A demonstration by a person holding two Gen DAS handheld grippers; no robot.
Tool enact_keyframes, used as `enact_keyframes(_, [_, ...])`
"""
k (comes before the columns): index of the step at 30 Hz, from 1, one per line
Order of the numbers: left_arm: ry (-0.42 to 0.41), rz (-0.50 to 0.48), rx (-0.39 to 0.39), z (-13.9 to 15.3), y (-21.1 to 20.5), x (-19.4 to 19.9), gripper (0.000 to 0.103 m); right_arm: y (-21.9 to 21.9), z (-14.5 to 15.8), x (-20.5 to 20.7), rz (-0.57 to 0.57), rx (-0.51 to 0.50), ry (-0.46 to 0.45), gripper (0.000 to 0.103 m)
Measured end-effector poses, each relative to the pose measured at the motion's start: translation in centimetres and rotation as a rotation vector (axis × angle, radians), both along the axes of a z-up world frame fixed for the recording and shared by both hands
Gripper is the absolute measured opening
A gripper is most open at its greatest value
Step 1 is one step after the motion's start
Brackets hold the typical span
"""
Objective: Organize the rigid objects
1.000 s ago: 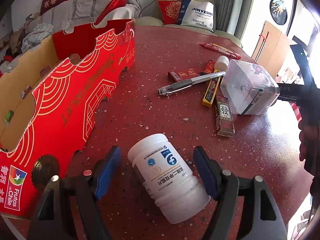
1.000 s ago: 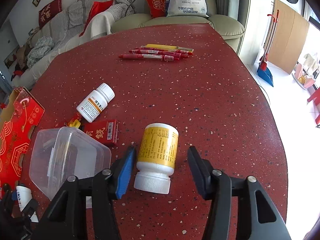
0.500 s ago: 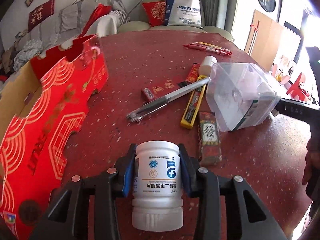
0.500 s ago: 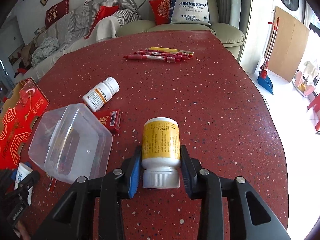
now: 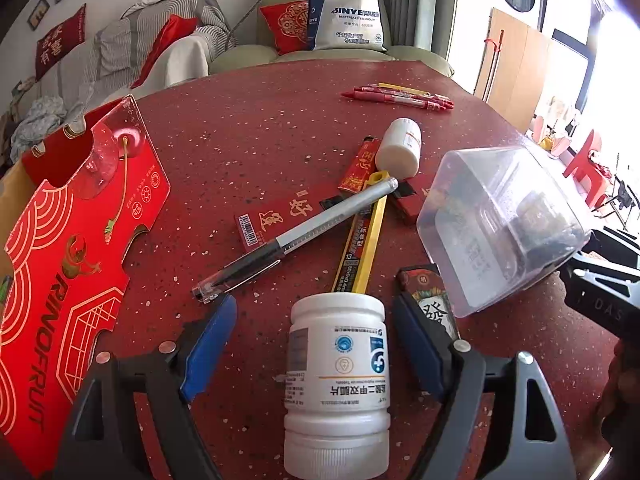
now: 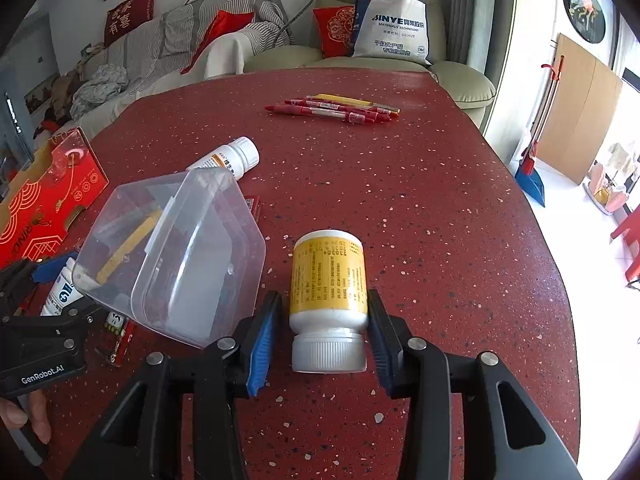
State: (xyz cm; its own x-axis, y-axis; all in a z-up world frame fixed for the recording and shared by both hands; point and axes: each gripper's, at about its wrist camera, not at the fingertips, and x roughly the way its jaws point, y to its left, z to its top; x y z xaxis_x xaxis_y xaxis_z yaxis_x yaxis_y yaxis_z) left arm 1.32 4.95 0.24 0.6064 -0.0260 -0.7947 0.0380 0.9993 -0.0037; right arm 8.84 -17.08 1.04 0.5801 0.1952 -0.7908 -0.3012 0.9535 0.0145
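Left tongs [image 5: 312, 344] spread wide, white bottle [image 5: 338, 384] lying between the pads with gaps both sides, nothing gripped. Right tongs [image 6: 322, 334] nearly closed around yellow-label bottle [image 6: 328, 300]; right pad touching, small gap at left pad, so can't tell if it's truly clamped. Both bottles lie on the bench [image 6: 400, 200], caps toward the cameras.

Risks: smooth round plastic bottles, likely to roll or squirt out if the pads close off-centre; white one sits skewed toward the right pad. Clear plastic tub [image 6: 176, 256] is tipped on its side just beside the right tongs, light, easily knocked. Pen [image 5: 296, 236] and yellow strip [image 5: 364, 248] are close ahead of the left tongs, thin and slick, could get shoved. Red cardboard box [image 5: 80, 240] at left looks the likely destination; scalloped rim could snag.
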Motion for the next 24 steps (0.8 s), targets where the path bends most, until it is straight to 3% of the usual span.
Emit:
enact_keyframes(7, [0.009, 0.022, -0.011, -0.1, 0.9, 0.0, 0.089, -0.6, -0.1, 0.2, -0.008, 0.017, 0.004, 0.053])
enact_keyframes(8, [0.010, 0.033, -0.013, -0.1, 1.1, 0.2, 0.090, -1.0, -0.3, 0.5, -0.057, -0.001, 0.020, 0.074])
enact_keyframes(9, [0.011, 0.036, -0.015, -0.1, 1.2, 0.2, 0.090, -1.8, -0.7, 1.2, -0.120, -0.005, 0.060, 0.101])
enact_keyframes(13, [0.011, 0.034, -0.008, -0.2, 1.1, 0.2, 0.091, -3.6, -0.4, 1.2, -0.118, 0.130, 0.051, 0.103])
enact_keyframes(20, [0.013, 0.033, -0.010, -0.1, 1.2, 0.3, 0.092, -2.3, 0.2, 1.0, -0.038, -0.018, 0.007, 0.103])
enact_keyframes(23, [0.013, 0.033, -0.010, -0.1, 1.2, 0.4, 0.092, -3.0, -0.7, 1.8, -0.027, 0.001, 0.082, 0.103])
enact_keyframes(24, [0.014, 0.035, -0.010, -0.1, 1.2, 0.3, 0.092, -3.1, -0.6, 1.8, -0.031, -0.003, 0.069, 0.103])
